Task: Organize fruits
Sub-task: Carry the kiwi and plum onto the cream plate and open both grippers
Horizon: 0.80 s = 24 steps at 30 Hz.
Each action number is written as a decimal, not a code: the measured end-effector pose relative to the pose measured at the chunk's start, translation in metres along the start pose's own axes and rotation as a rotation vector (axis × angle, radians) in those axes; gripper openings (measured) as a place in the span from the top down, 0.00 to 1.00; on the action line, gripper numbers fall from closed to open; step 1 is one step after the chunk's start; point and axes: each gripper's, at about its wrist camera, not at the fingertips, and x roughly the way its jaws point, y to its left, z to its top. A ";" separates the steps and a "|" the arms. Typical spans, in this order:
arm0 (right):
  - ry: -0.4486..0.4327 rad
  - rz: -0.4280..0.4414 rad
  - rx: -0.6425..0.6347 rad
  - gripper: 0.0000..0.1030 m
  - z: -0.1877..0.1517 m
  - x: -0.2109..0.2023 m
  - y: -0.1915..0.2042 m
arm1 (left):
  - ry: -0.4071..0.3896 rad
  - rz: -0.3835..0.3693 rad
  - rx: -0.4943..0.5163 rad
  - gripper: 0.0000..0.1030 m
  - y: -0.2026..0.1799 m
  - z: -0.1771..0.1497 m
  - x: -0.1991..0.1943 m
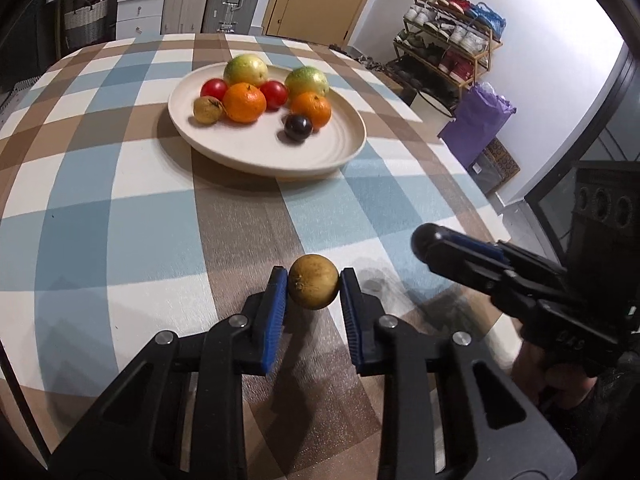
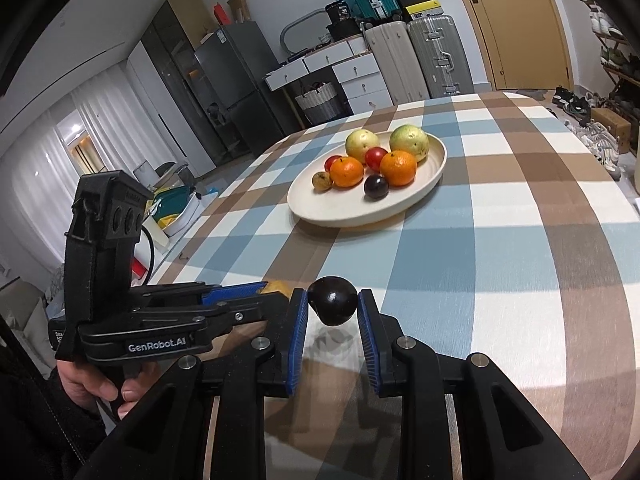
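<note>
Your left gripper (image 1: 313, 280) has matt black plastic arms, ribbed blue pads and bright metal rivets, as does your right gripper (image 2: 333, 304). The brown fruit (image 1: 313, 287) looks dull and rough-skinned; the dark plum (image 2: 334, 300) is smooth and glossy. The checked tablecloth (image 1: 120, 184) looks woven and matt. The cream plate (image 1: 344, 148) has a smooth satin glaze.

Readable text, right wrist view: "GenRobot.AI" in white letters on the black side of the left gripper (image 2: 276, 292), lower left of the frame. A small white label at that gripper's far left edge starts "Data" (rest too small to read). A display on the dark box (image 2: 343, 11) at top centre shows "36". Left wrist view: embossed marks on the right gripper (image 1: 420, 242) body, lower right, not legible.
</note>
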 end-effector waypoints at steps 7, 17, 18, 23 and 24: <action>0.014 0.019 0.013 0.75 0.015 0.016 -0.009 | -0.043 -0.025 -0.003 0.77 0.004 0.025 -0.014; 0.009 0.054 0.004 0.75 0.051 0.035 -0.010 | -0.063 -0.029 -0.030 0.77 0.021 0.066 -0.005; 0.011 0.055 0.001 0.75 0.054 0.038 -0.010 | -0.065 -0.028 -0.031 0.77 0.022 0.070 -0.003; 0.015 0.060 -0.002 0.75 0.073 0.052 -0.012 | -0.064 -0.038 -0.054 0.77 0.032 0.093 0.010; 0.013 0.062 0.001 0.75 0.076 0.054 -0.013 | -0.064 -0.040 -0.057 0.77 0.034 0.097 0.012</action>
